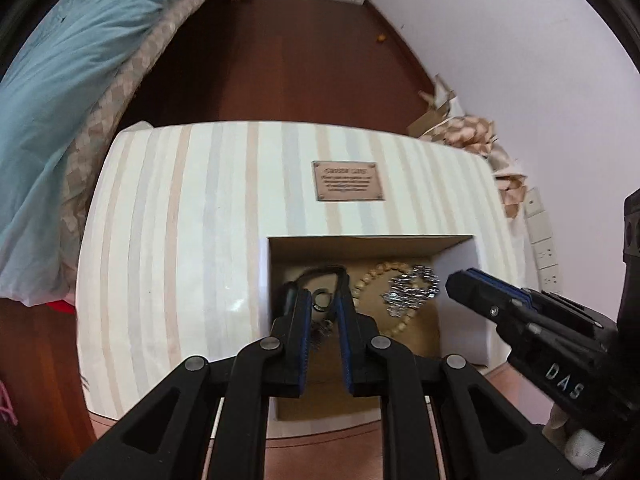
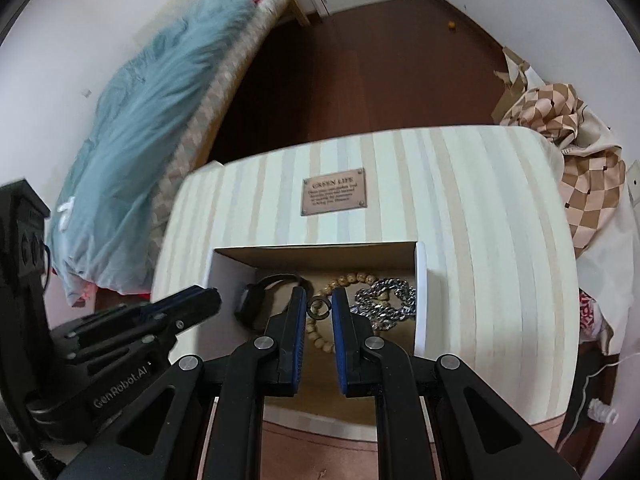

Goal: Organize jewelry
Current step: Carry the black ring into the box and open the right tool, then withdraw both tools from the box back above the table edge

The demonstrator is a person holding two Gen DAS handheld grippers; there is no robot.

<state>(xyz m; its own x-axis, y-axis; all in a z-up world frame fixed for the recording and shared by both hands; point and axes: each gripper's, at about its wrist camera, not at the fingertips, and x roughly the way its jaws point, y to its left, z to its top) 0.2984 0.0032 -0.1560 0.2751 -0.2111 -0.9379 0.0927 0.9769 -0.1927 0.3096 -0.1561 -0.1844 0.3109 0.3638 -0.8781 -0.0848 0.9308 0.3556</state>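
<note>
An open cardboard box (image 1: 352, 246) (image 2: 320, 254) sits on a striped table and holds jewelry. Inside lie a wooden bead bracelet (image 1: 374, 272) (image 2: 352, 280), a silver chain (image 1: 412, 292) (image 2: 386, 300), a black watch-like band (image 1: 320, 274) (image 2: 256, 300) and a small metal ring (image 1: 321, 300) (image 2: 319, 307). My left gripper (image 1: 324, 300) hovers over the box with its jaws a little apart on either side of the ring. My right gripper (image 2: 319, 300) does the same in its own view. In the left wrist view its fingers (image 1: 468, 288) look closed together.
The striped table (image 1: 180, 220) (image 2: 480, 220) carries a brown plaque (image 1: 347, 181) (image 2: 334, 191). A bed with a blue quilt (image 1: 68, 92) (image 2: 152, 112) stands at left. Checkered bags (image 2: 576, 168) and wall sockets (image 1: 546, 252) are at right. Dark floor lies beyond.
</note>
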